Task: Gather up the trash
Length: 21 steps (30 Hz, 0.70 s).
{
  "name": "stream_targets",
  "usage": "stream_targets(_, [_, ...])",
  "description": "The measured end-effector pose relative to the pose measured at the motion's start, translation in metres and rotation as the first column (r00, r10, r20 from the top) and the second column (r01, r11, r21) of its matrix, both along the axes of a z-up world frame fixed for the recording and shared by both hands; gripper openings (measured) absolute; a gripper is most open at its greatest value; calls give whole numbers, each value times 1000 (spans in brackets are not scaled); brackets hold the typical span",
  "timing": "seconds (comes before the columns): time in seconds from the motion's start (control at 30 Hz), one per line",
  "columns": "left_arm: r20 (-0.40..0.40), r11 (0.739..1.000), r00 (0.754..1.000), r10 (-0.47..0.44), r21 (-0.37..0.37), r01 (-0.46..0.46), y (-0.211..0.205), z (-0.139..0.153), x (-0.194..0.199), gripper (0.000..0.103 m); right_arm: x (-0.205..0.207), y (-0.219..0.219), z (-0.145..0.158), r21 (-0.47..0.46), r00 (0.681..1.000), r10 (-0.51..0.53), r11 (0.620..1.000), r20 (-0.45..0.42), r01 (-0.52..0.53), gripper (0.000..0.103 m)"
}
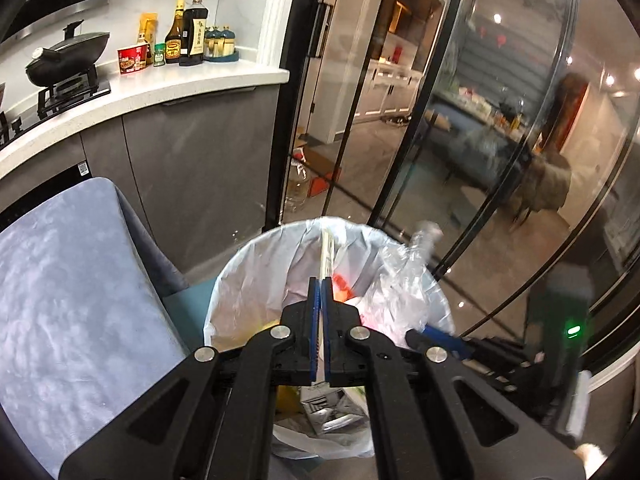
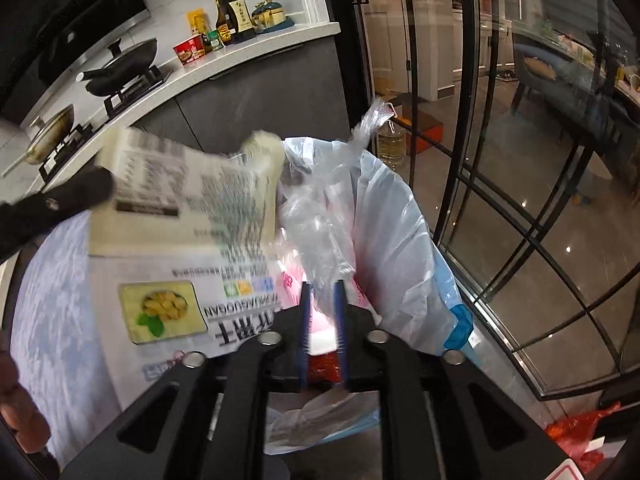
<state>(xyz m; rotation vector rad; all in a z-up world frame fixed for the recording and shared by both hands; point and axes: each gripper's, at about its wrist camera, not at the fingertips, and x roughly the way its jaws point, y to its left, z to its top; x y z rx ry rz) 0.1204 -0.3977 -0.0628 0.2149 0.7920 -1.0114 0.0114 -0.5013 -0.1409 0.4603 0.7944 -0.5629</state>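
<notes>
A bin lined with a pale plastic bag (image 1: 240, 280) stands on the floor right under both grippers, with wrappers and bags inside. My left gripper (image 1: 320, 280) is shut on a flat printed snack package (image 1: 325, 248), seen edge-on between the pads. In the right wrist view that package (image 2: 180, 216) hangs broadside over the bin's left side, with a left finger (image 2: 60, 200) on it. My right gripper (image 2: 322, 292) has its jaws a little apart above the liner (image 2: 400, 240). A crumpled clear plastic bag (image 2: 316, 232) rises from just beyond its fingertips, and the pads do not press on it.
A grey-blue velvet chair (image 1: 72, 300) stands against the bin's left side. Behind it is a white counter (image 1: 160, 88) with bottles, a noodle cup and a pan. Black-framed glass doors (image 1: 440, 160) close off the right. A red plastic bag (image 2: 576, 432) lies on the floor.
</notes>
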Motion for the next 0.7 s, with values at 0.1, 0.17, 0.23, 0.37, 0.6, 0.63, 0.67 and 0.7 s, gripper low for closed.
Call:
stream_targets(0.1, [31,999,1000,5,36,-7,-1,-9,-3,34,-10,2,8,-13,999,-21,1000,46,21,40])
stream_targets(0.17, [66,999,997,31,33,-33,2,-10,-3,60,-16,3,15,-18,997,-32,999,75,33,41])
stream_targets(0.23, [106,998,993,55,23,-58,12,-6,-7,67,-21,4,22,-16,994,-39,999,103,41,41])
stream_targets(0.37, [113,996,990,89,23,-92,30,0,-6,70,-29,12,38,-26,989,-32,999,143,36,41])
stream_targets(0.6, [129,980,974,185,44,-192,67,9,-7,79,-33,36,60,-31,981,-7,999,192,13,43])
stream_targets(0.63, [129,978,972,198,47,-205,73,10,-7,79,-32,41,62,-30,981,1,1000,193,5,43])
stream_targets(0.67, [129,976,970,206,48,-214,78,11,-8,79,-31,44,63,-30,981,5,1000,195,1,43])
stream_targets(0.7, [126,974,969,215,50,-222,86,12,-8,79,-30,50,64,-31,980,11,1000,197,-5,43])
